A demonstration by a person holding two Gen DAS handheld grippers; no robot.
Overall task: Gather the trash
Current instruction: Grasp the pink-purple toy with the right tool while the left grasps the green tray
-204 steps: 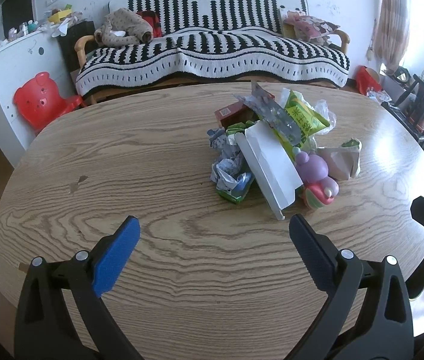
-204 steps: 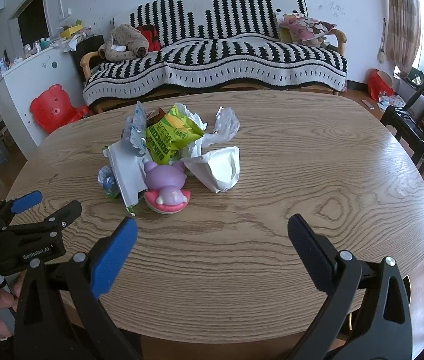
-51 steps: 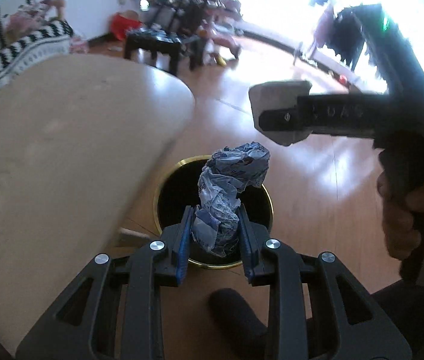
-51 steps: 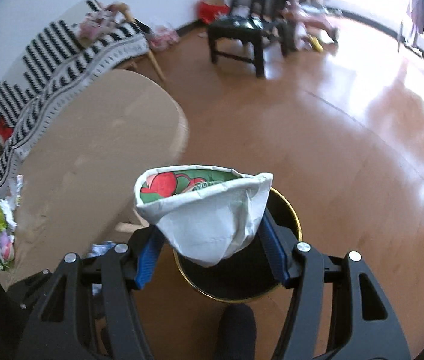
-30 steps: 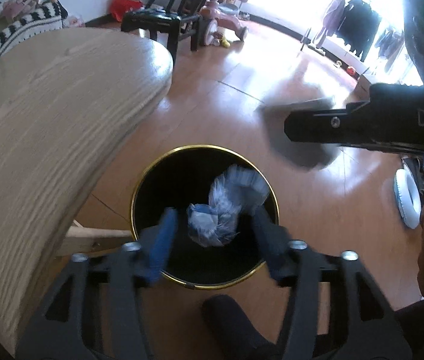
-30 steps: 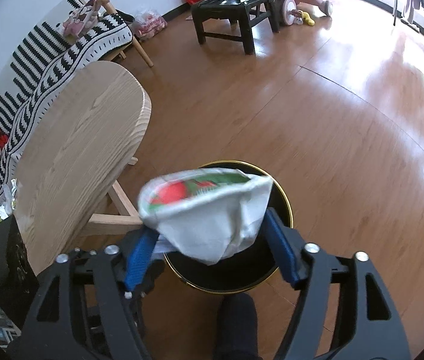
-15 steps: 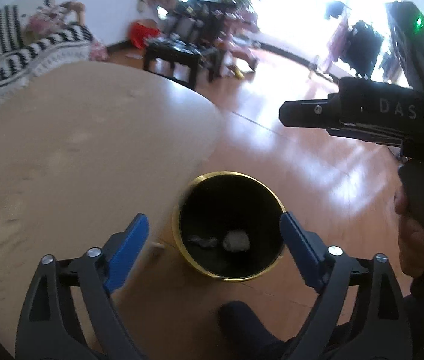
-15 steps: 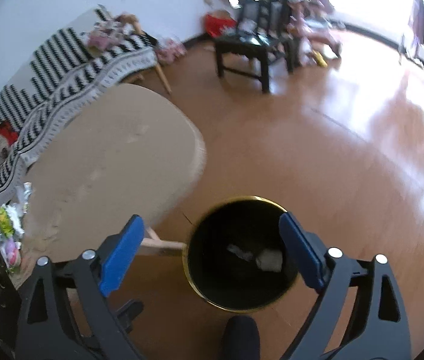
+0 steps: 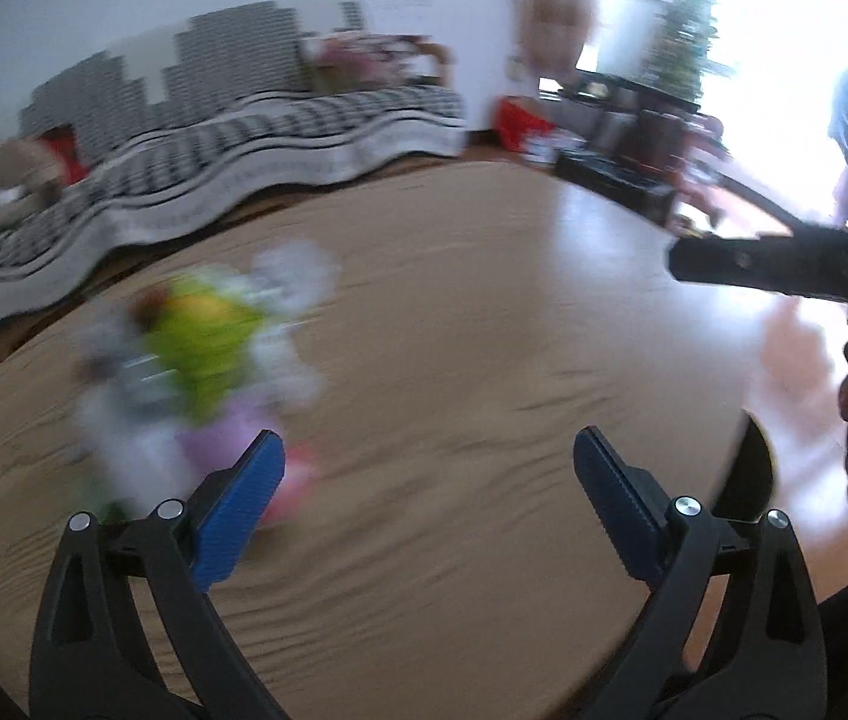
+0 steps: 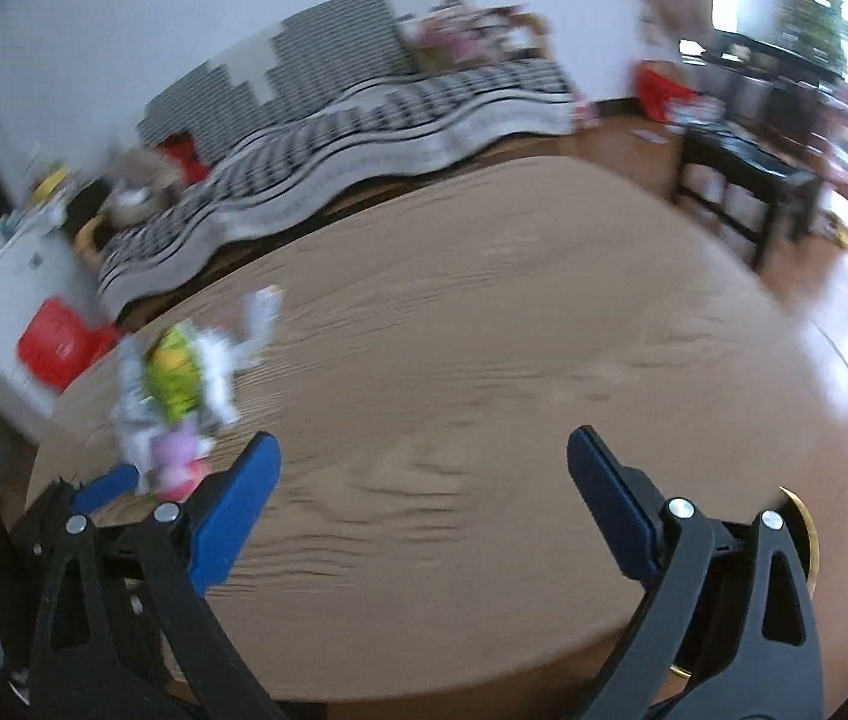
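Note:
Both views are motion-blurred. A trash pile (image 9: 201,348) with a green wrapper, white paper and a purple-pink toy lies on the oval wooden table (image 9: 484,330), left of centre. It also shows in the right wrist view (image 10: 177,390). My left gripper (image 9: 427,480) is open and empty above the table's near edge, right of the pile. My right gripper (image 10: 420,474) is open and empty, farther right. A sliver of the black, gold-rimmed bin (image 10: 805,534) shows at the table's right end.
A striped sofa (image 9: 213,126) stands behind the table. A red child's chair (image 10: 57,348) is at far left. A dark chair (image 10: 742,180) stands on the wooden floor at right. The right hand-held gripper's body (image 9: 784,267) crosses the left view.
Both grippers have swung up from the bin on the floor back toward the table and the trash pile. Both are empty after dropping the crumpled paper and the white bag in the bin.

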